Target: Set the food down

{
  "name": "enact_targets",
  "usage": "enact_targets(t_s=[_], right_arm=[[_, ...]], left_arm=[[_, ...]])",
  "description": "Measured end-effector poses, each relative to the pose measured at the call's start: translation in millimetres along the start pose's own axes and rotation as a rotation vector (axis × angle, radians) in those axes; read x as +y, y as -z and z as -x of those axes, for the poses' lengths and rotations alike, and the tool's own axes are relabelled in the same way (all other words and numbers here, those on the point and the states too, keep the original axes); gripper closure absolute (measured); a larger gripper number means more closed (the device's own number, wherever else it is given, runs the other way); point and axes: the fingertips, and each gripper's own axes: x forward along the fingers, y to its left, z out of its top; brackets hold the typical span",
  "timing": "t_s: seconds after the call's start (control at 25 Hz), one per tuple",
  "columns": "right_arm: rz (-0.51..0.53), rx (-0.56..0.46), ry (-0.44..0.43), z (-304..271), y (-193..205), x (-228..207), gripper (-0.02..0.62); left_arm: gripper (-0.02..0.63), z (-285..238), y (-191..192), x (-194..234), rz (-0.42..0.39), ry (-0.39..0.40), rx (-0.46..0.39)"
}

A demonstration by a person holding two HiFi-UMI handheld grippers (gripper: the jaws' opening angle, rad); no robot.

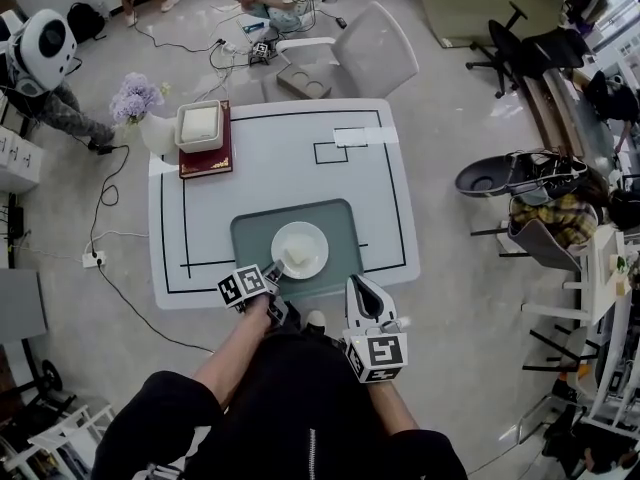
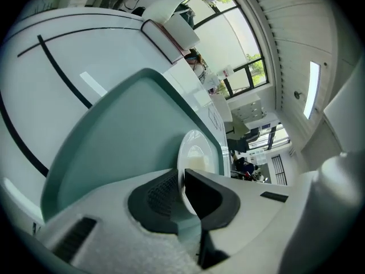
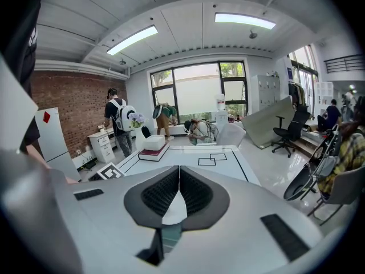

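At the far left corner of the counter (image 1: 280, 158) a white box (image 1: 199, 124) sits on a red book (image 1: 205, 158), with a bunch of purple flowers (image 1: 135, 96) just beside them, all well apart from the work.

At the near edge, the left tongs (image 1: 275, 271) (image 2: 182, 190) are pinched on the near-left rim of a white plate (image 1: 312, 238) (image 2: 191, 141). One jaw is over the rim and one under it. The plate lies over the middle of a grey-green tray (image 1: 250, 233) (image 2: 125, 136). It looks to be resting on the tray, but no view shows whether its full weight is down.

The food (image 1: 297, 255) (image 2: 195, 163) is a small pale block sitting loose near the plate's centre, touching nothing but the plate.

The plate looks like glazed ceramic, so it is probably stiff, smooth, fairly heavy for a one-sided hold and liable to chip. Held at one edge, it will tend to droop on the far side, and the glaze gives the jaw pads little to bite on. The rim is the only sensible place to hold it, gripped deep and kept level. The block looks soft and light and nothing fixes it, so any tilt or a sharp landing could slide it across the plate. Lowering it flat and then letting go gently seems the safe way.

The right tongs (image 1: 358, 282) (image 3: 179, 180) hang back by the person's body at the near right, off the counter. Their jaws are pressed together with nothing between them.
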Motion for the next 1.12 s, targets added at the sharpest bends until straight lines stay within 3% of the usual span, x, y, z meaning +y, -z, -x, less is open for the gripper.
enact_targets(t_s=[0.16, 0.76, 1.0, 1.12], right_arm=[[-0.001, 0.0, -0.011, 1, 0, 1, 0.584], [0.013, -0.019, -0.086, 7, 3, 12, 0.585], [0.016, -0.027, -0.117, 13, 5, 21, 0.584], [0.017, -0.028, -0.129, 14, 6, 26, 0.584]], left_arm=[[0.586, 5, -1, 3, -0.019, -0.028, -0.008], [0.586, 25, 14, 26, 0.084, -0.05, -0.004], [0.577, 40, 18, 33, -0.012, -0.116, 0.018], [0.557, 44, 21, 39, -0.165, -0.18, 0.064]])
